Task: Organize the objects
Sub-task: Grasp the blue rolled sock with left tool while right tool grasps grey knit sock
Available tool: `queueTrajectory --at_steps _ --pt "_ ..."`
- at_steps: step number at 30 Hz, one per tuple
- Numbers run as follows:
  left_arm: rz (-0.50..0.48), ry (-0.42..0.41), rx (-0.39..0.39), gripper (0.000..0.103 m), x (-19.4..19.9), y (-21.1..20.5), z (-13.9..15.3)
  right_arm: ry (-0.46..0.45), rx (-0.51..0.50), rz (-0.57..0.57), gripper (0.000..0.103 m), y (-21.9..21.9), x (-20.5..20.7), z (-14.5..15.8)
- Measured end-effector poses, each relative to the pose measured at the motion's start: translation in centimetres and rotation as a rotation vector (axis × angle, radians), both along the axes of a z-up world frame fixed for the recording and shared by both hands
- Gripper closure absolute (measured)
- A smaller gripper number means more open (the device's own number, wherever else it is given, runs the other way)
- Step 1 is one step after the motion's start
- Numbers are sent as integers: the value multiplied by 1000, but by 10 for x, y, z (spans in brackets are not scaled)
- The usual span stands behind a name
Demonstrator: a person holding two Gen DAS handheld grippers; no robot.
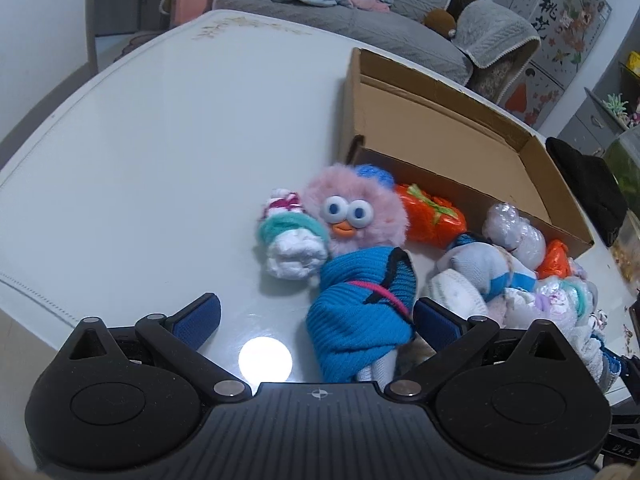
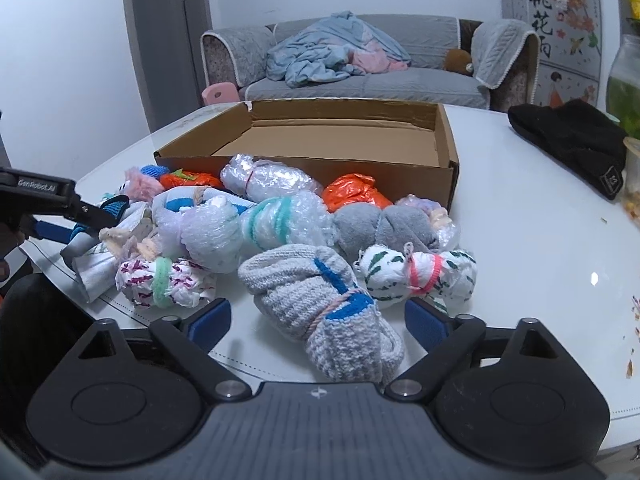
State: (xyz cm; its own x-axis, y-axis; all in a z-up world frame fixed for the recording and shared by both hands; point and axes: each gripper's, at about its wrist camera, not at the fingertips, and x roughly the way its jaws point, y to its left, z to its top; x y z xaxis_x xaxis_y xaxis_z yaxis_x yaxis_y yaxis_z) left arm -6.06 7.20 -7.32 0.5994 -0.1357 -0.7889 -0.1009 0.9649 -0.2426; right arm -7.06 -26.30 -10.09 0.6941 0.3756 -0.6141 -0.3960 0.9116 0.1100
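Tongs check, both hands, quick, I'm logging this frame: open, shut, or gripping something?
Left tongs: open, astride the blue ribbed knitted bundle, not gripping.
Right tongs: open around the grey knitted sock roll with blue stripe, pads not pressing.

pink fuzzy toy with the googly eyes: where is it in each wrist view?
Left wrist: pink fuzzy toy sits centre frame, beside the blue knit bundle.
Right wrist: far left, mostly hidden behind the bundles, near the box's left corner.
Shared landmark: cardboard box.
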Motion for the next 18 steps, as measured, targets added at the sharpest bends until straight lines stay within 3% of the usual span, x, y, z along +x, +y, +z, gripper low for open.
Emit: queueTrajectory --at_steps 9,13,15,18 --pt "-80 -20 237 1 2 -28 -10 3 4 22 30 -4 4 -3" --pt "-105 -63 261 3 -1 -27 -14 -20 3 34 38 -6 2 -3" --pt "-121 -90 260 12 -5 -27 -12 -32 3 40 43 -8 0 -3" --pt "-149 -118 250 45 -7 -31 -7 -45 4 44 51 -9 0 -3"
